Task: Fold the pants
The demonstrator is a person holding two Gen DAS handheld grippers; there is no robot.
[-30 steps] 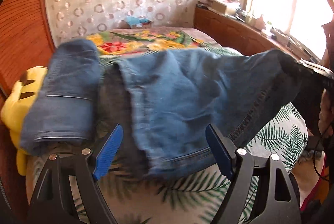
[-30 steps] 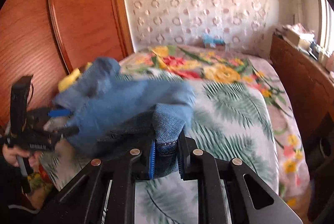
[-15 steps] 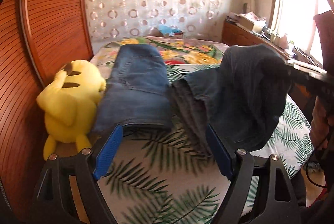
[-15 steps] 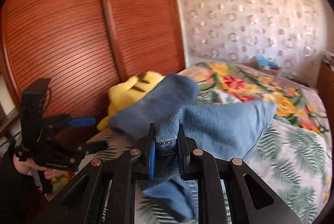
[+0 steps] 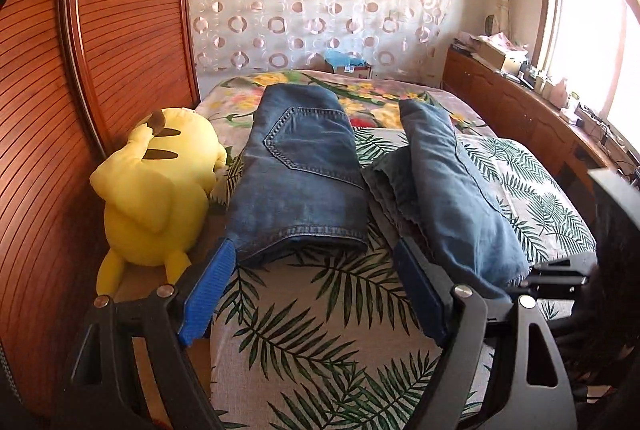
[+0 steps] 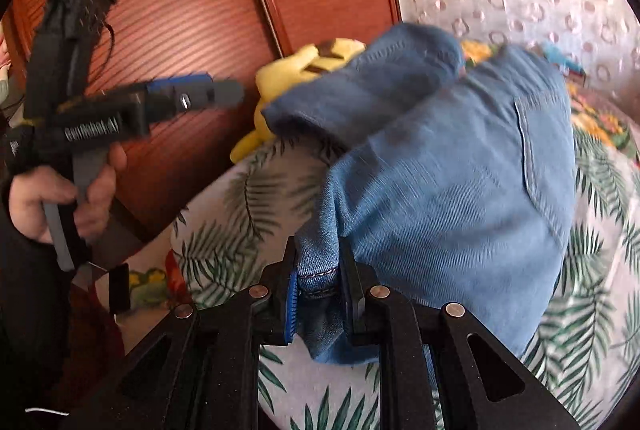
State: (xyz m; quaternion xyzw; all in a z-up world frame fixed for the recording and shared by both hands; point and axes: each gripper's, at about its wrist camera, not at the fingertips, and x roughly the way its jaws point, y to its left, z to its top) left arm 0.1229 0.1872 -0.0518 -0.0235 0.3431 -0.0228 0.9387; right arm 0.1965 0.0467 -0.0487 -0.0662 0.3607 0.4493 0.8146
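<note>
A blue denim pair of pants (image 6: 440, 169) lies folded lengthwise on the leaf-print bed (image 5: 320, 342). My right gripper (image 6: 319, 282) is shut on its hem at the near end. In the left wrist view these pants (image 5: 452, 189) stretch away on the right, with a grey layer under their left edge. The right gripper (image 5: 532, 276) pokes in from the right edge at their near corner. My left gripper (image 5: 312, 294) stands open and empty over the bedspread, short of the denim. A hand holds the left gripper (image 6: 192, 95) out at the left.
A second folded denim pair (image 5: 300, 173) lies left of the held one. A yellow plush toy (image 5: 156, 189) sits against the ribbed wooden wardrobe (image 5: 100, 69). A wooden sideboard (image 5: 520, 109) with clutter runs under the window on the right. A floral blanket (image 5: 372, 101) covers the far bed.
The right gripper swung the hanging pants over and down onto the bed beside the folded pair. The left gripper pulled back from the denim and stayed open.
</note>
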